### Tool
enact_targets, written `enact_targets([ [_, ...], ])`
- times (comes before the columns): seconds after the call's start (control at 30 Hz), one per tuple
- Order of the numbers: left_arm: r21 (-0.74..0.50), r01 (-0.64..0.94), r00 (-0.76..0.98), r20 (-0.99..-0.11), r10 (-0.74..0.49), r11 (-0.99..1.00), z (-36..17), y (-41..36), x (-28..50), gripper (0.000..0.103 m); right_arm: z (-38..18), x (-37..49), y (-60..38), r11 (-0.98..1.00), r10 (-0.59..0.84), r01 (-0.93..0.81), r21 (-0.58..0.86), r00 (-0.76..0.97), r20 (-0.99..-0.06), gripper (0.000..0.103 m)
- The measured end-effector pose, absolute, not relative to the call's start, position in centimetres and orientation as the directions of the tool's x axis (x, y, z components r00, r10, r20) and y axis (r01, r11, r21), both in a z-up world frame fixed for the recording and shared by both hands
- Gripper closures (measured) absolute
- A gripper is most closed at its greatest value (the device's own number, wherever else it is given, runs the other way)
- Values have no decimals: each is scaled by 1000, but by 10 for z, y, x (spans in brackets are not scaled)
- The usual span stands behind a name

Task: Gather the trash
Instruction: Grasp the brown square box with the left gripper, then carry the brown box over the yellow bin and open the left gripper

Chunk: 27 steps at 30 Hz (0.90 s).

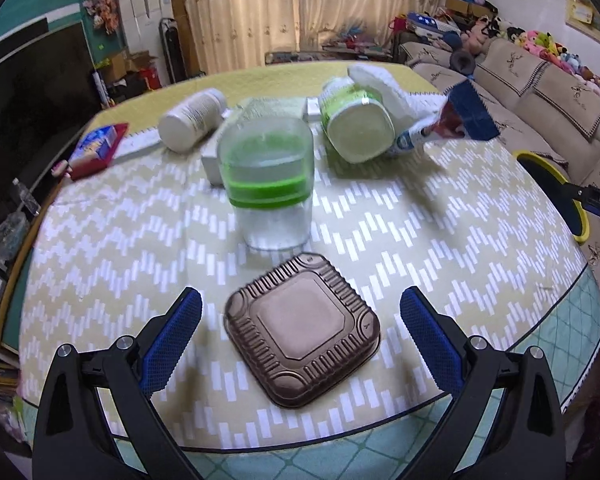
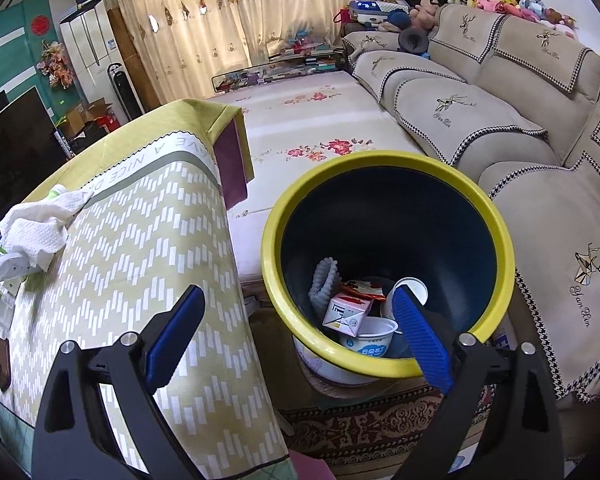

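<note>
A brown ribbed plastic tray lies upside down near the table's front edge. My left gripper hangs open over it, one finger on each side, touching nothing. Behind it stand a clear jar with a green band, a white bottle on its side, a tipped green-and-white tub, a crumpled paper towel and a blue-and-red wrapper. My right gripper is open and empty above the near rim of a yellow-rimmed bin, which holds a small carton, a yogurt cup and other scraps.
The table wears a yellow zigzag cloth and ends right beside the bin. A red box of cards sits at its left edge. A beige sofa stands behind the bin, a flowered mat covers the floor, and a dark TV is left.
</note>
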<state>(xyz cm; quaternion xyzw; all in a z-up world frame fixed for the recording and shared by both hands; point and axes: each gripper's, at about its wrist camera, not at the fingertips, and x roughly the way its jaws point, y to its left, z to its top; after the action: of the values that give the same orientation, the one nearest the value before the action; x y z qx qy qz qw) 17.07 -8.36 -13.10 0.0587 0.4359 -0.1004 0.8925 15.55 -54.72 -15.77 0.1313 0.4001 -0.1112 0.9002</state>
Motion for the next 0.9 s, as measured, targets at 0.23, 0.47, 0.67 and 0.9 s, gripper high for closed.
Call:
enact_targets([
  [0.23,-19,217,578,-803,-144,976,-138,-76,174,28,-160,154,-547,941,-88,303,152,652,-753,13],
  [0.47,-10,265,593,-787,-171,964,-126,-81,162,29,-159,153,-545,943,-80,294,155,654,-752,13],
  [0.67,-25,332,609,-758,-234,943,-102,-100,148,29,-156,147,-546,942,-80,296,157,656,-751,13],
  [0.9,-33,466,599,-724,-343,884,-77,-153,149,29,-151,129,-561,927,-102,333,171,665,-740,13],
])
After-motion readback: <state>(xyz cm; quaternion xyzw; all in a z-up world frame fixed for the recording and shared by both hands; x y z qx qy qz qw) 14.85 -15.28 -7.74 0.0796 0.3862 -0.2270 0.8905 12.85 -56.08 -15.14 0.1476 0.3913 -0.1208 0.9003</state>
